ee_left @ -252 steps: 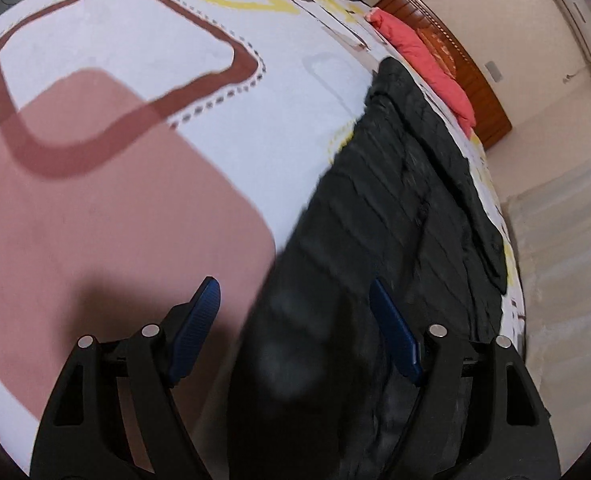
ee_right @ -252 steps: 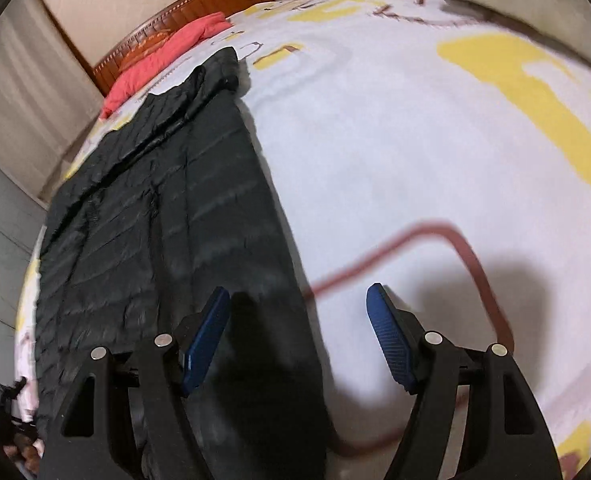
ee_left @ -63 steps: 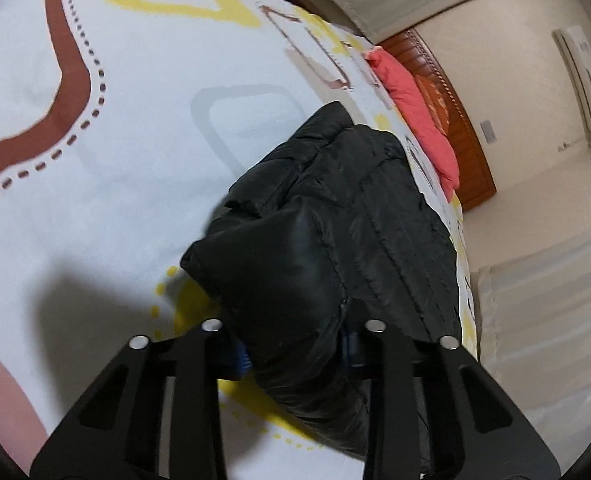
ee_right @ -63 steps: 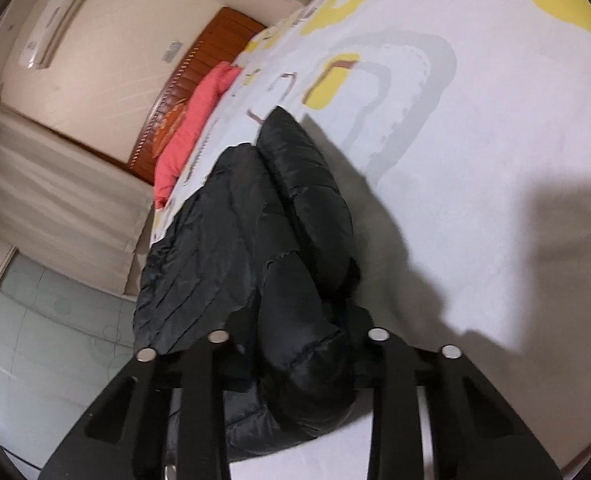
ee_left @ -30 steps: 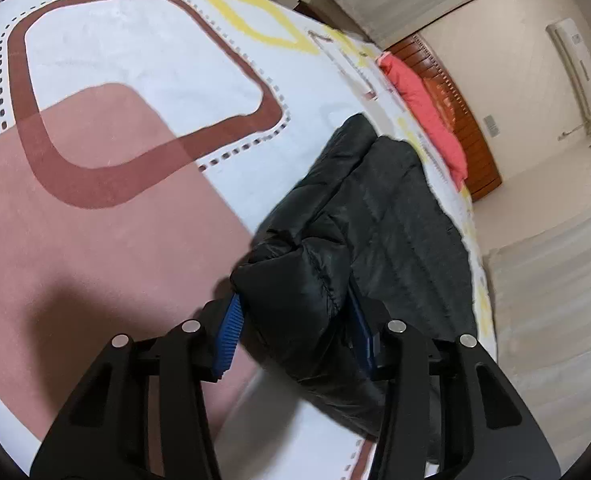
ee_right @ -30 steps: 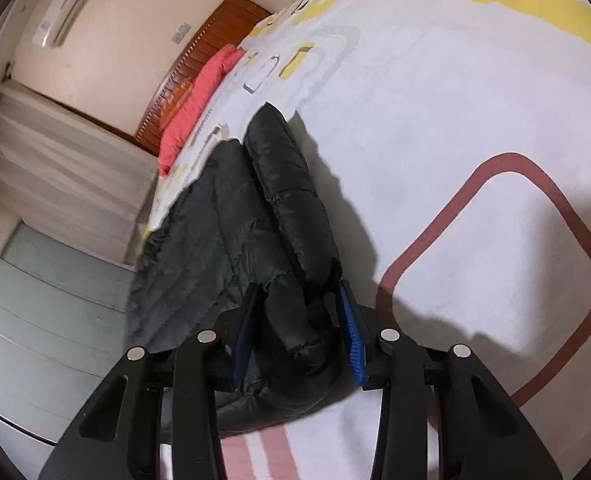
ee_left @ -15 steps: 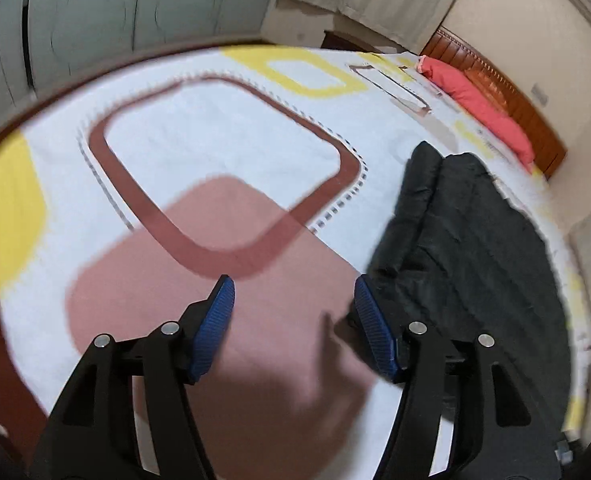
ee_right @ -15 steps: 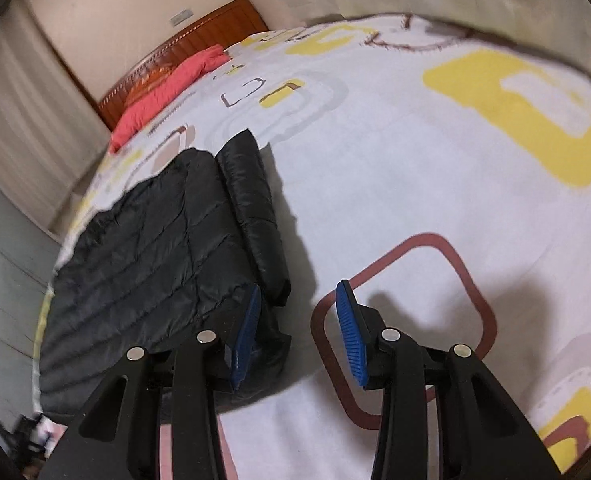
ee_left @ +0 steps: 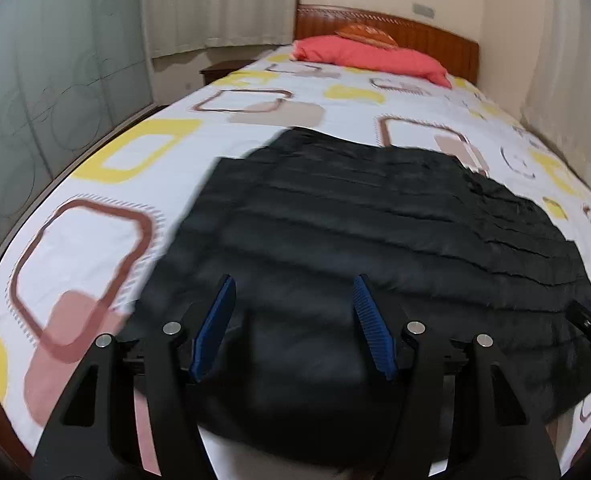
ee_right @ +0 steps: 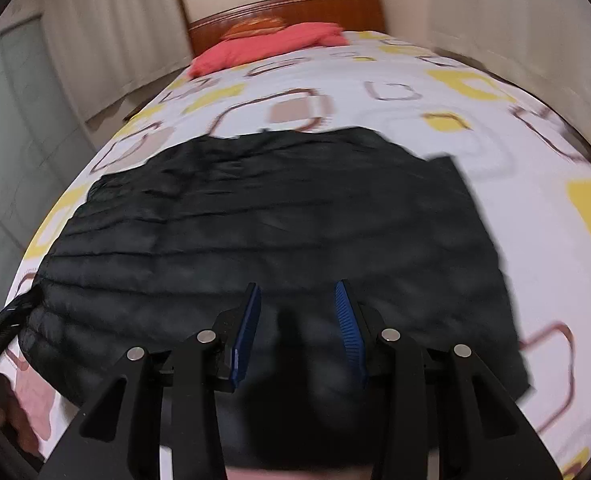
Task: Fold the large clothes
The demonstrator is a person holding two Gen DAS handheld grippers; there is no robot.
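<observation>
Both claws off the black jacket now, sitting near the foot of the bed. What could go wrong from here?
1. The black puffer jacket is thick and quilted; with the left claw and right claw both open and gripping nothing, the fold may spring open.
2. Its near edge lies close to the edge of the bed; a careless tug might slide it off.
3. A corner juts out, so the next fold may go uneven.

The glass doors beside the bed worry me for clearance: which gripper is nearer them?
Left. The left gripper hangs over the black jacket's end on the glass doors' side; the right gripper is over the jacket's other end, farther from them.
</observation>
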